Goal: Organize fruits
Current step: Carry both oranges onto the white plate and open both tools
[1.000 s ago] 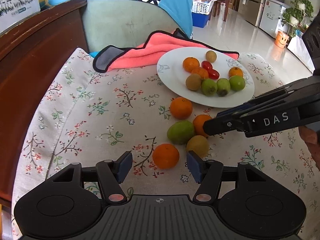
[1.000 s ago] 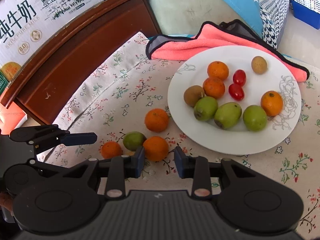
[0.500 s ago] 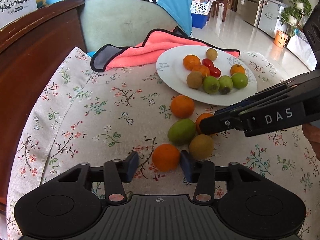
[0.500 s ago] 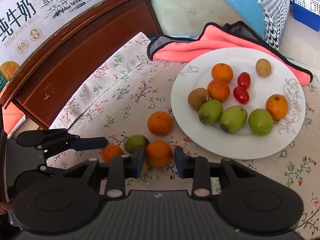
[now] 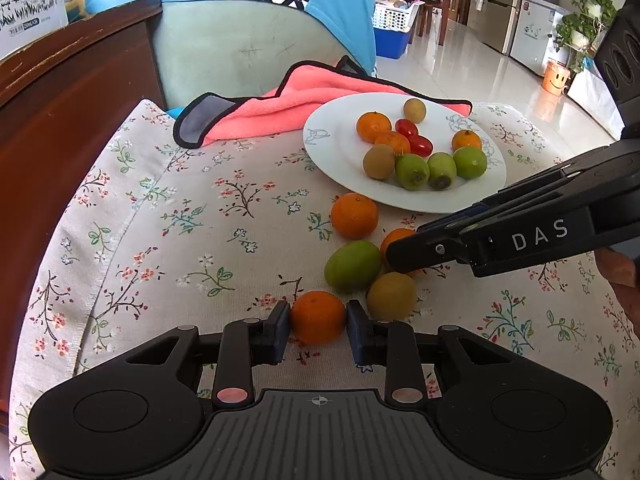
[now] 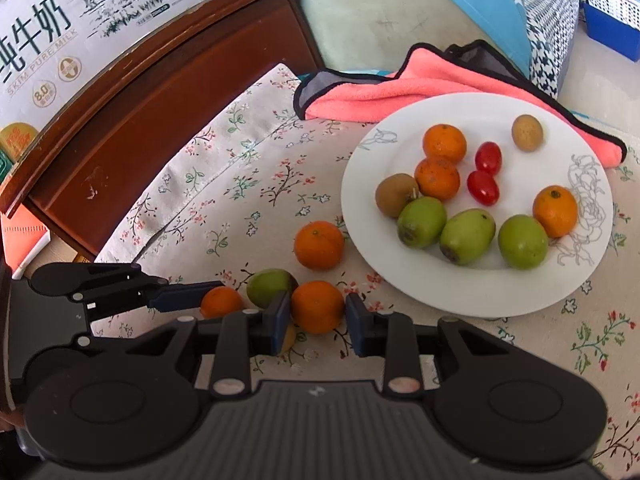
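Observation:
A white plate point(image 5: 340, 160) point(image 6: 360, 200) holds oranges, green fruits, a kiwi and two cherry tomatoes. Loose fruit lies on the flowered cloth in front of it. My left gripper point(image 5: 318, 322) point(image 6: 188, 296) is closing its jaws, and both pads touch a small orange point(image 5: 318, 316) point(image 6: 221, 301). My right gripper point(image 6: 316, 320) point(image 5: 400, 256) is closing as well, its pads against another orange point(image 6: 317, 306) point(image 5: 396, 240). Between the two lie a green fruit point(image 5: 352, 266) point(image 6: 268, 286) and a brown kiwi point(image 5: 391, 296). A third orange point(image 5: 354, 216) point(image 6: 319, 245) rests by the plate's rim.
A pink towel point(image 5: 280, 112) point(image 6: 400, 96) lies behind the plate, partly under it. A dark wooden board point(image 6: 160, 100) runs along the left, with a milk carton box point(image 6: 60, 40) behind it. A person's hand point(image 5: 616, 268) shows at the right edge.
The left jaws have drawn in from wide apart until both pads meet the small orange. The right jaws have tightened slightly around their orange. Neither hand has visibly shifted.

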The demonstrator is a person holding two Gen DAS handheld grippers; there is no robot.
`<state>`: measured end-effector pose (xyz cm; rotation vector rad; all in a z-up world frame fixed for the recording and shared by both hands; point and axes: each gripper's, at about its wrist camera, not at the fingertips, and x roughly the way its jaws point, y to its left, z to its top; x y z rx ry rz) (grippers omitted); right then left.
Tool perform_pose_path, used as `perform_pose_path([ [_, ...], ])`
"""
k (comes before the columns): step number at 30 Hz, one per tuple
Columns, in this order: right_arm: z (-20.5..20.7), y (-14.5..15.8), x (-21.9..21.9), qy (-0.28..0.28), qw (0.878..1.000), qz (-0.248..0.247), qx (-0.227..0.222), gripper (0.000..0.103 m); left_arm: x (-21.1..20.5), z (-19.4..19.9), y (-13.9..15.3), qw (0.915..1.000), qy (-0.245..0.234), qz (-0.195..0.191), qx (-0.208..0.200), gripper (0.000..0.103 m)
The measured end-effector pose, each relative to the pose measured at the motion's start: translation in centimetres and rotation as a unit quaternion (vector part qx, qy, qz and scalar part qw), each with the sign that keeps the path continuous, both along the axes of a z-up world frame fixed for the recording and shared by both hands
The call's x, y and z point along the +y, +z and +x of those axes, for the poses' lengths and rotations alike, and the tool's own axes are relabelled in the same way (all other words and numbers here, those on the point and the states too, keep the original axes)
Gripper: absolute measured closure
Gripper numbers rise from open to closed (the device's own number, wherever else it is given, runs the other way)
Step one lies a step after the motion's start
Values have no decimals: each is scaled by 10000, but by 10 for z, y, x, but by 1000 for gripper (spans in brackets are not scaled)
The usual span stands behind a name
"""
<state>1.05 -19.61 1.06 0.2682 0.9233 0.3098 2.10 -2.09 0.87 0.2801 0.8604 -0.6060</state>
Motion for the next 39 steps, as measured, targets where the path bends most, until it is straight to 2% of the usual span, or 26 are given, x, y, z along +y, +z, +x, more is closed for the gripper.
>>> perform_pose_path([
  [6,2,-1,-5,-103,9997,183,94,73,3,3,4,9998,123,-143,82,76],
  [14,2,16,-16,-261,9992,249,-186,74,2,7,26,9989,232,-383,-121,76],
  [28,8,50,-89,-1491,9850,298,-820,74,-30,28,49,9952,396,-784,-438,76],
  [39,16,35,-120,-2127,9738,375,-711,74,-52,58,45,9912,803,-981,-385,76],
])
